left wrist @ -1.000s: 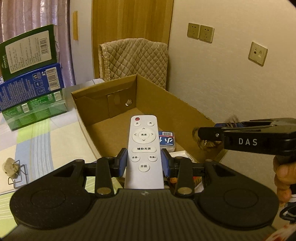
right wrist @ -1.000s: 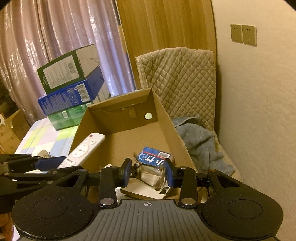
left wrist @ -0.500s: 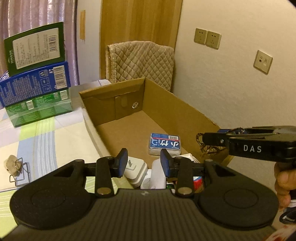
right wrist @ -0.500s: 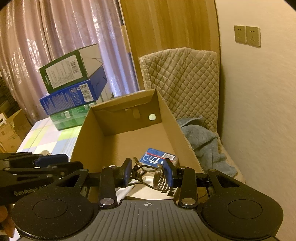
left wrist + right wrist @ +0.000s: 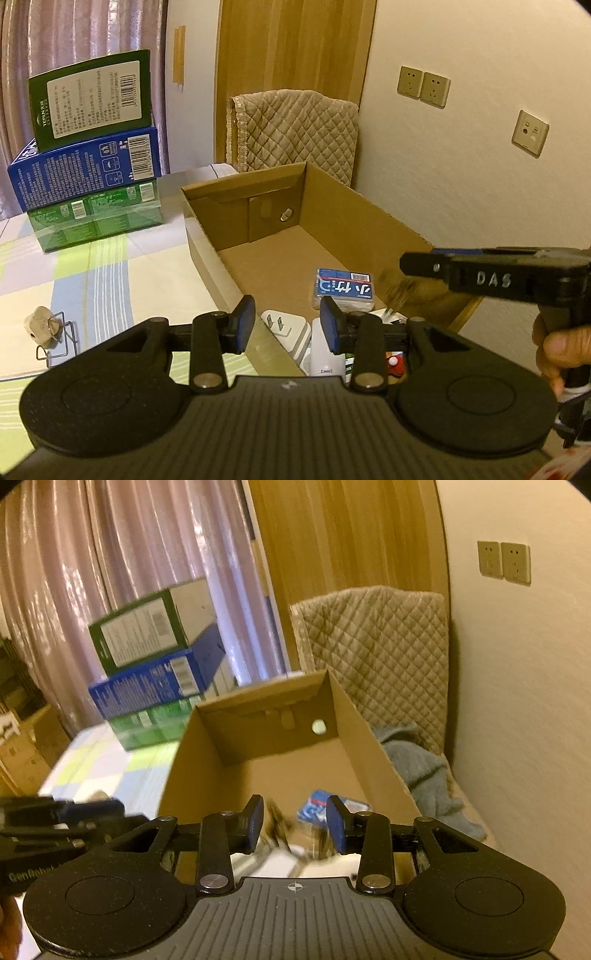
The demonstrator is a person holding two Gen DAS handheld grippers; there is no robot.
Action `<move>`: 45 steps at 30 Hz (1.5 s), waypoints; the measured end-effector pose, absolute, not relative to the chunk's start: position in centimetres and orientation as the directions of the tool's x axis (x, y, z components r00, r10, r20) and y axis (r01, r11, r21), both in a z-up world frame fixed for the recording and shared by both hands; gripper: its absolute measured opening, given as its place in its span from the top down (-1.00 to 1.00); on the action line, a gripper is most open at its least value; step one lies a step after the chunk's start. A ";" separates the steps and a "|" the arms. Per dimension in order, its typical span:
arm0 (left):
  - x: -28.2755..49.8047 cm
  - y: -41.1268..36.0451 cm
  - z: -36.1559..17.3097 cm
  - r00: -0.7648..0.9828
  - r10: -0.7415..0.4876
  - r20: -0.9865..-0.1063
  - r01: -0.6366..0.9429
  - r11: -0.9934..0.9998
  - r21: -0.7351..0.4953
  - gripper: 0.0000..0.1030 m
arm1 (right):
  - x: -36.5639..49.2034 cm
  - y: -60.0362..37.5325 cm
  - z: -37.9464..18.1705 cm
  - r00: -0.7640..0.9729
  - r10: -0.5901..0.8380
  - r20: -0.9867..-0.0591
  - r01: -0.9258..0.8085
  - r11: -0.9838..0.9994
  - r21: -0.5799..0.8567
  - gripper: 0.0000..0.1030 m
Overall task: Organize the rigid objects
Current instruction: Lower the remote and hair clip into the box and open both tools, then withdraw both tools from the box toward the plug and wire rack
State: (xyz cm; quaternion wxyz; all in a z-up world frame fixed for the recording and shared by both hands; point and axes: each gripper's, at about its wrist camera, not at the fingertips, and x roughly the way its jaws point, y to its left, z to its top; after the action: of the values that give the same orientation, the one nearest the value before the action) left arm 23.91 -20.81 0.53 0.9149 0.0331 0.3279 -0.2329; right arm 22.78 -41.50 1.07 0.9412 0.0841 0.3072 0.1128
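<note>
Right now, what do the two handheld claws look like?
Both match. The left claw has a matte black body with two round raised discs, a grey ribbed centre panel, silver pivot screws and flat blue finger pads. The right claw looks the same; seen side-on in the left view, it bears white "DAS" lettering.

My left wrist camera sits behind left claw (image 5: pixel 287 328), looks down-forward, close over cardboard box (image 5: pixel 354 221). My right wrist camera behind right claw (image 5: pixel 295 821), same tilt. Both views share box, stacked cartons (image 5: pixel 88 173), quilted chair (image 5: pixel 295 129).
</note>
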 end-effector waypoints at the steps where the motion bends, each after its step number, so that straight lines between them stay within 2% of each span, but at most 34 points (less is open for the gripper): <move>1: 23.9 -20.7 0.5 0.677 -0.403 -0.616 0.446 0.890 -0.093 0.36 | 22.7 -41.6 1.2 0.791 0.261 -0.552 -0.154 0.960 0.234 -0.22; 2: 23.8 -20.5 0.5 0.677 -0.401 -0.617 0.444 0.891 -0.092 0.36 | 22.6 -41.8 1.4 0.799 0.258 -0.543 -0.149 0.960 0.237 -0.28; 22: 21.4 -15.5 3.1 0.723 -0.357 -0.592 0.390 0.918 -0.077 0.36 | 20.1 -38.6 5.3 0.815 0.268 -0.514 -0.186 0.961 0.206 -0.28; 32: 20.1 -9.2 4.5 0.761 -0.294 -0.579 0.311 0.948 -0.072 0.34 | 19.2 -34.0 6.8 0.807 0.319 -0.497 -0.256 0.947 0.194 -0.28; 45: 19.0 1.6 4.8 0.802 -0.144 -0.580 0.148 0.988 -0.041 0.23 | 18.5 -27.7 6.9 0.778 0.404 -0.481 -0.347 0.915 0.207 -0.30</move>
State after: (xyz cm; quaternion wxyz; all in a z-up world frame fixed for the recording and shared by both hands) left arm 18.98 1.61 4.76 0.9492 0.0031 0.3051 -0.0769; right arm 18.53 -27.65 6.88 0.9414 0.0533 0.2667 0.1996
